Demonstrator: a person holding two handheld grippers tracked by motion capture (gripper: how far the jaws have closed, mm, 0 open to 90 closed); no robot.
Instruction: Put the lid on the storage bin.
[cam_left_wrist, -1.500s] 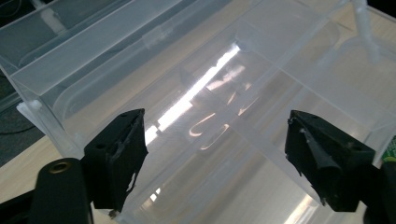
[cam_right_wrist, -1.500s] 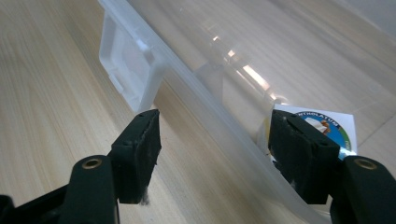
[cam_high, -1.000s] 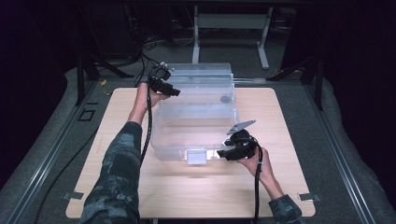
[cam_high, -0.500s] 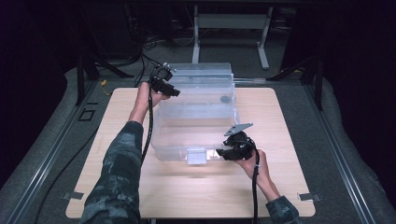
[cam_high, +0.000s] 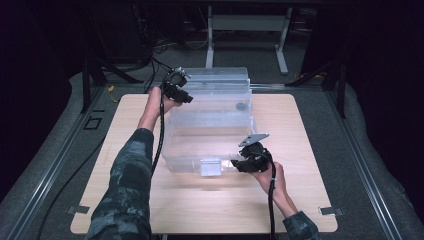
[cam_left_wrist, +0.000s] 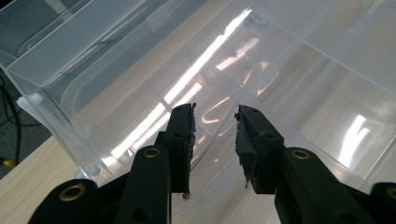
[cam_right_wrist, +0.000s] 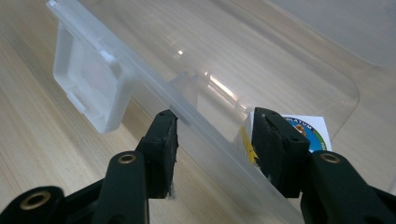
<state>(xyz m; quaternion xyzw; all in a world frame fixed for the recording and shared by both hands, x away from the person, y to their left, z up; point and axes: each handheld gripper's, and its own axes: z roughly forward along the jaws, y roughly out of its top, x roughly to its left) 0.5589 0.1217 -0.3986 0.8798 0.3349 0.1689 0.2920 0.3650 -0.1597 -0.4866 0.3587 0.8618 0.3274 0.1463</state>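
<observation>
With jaws parted, the left gripper (cam_left_wrist: 214, 140) and right gripper (cam_right_wrist: 215, 149) straddled the clear storage bin's (cam_high: 210, 125) rim, apparently needing to clamp next.

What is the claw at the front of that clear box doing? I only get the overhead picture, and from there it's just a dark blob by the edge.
Observer: The right claw is open. The rim of the clear box runs between its two jaws and isn't pinched yet.
Visitor: And the one at the back corner?
Observer: The left claw is open too, with a clear gap between its jaws. It points down over the box's edge.
Visitor: Is there anything on the box I'd miss from up here?
Observer: A white sticker with a round blue-and-green logo sits on the wall, just behind the right claw.
</observation>
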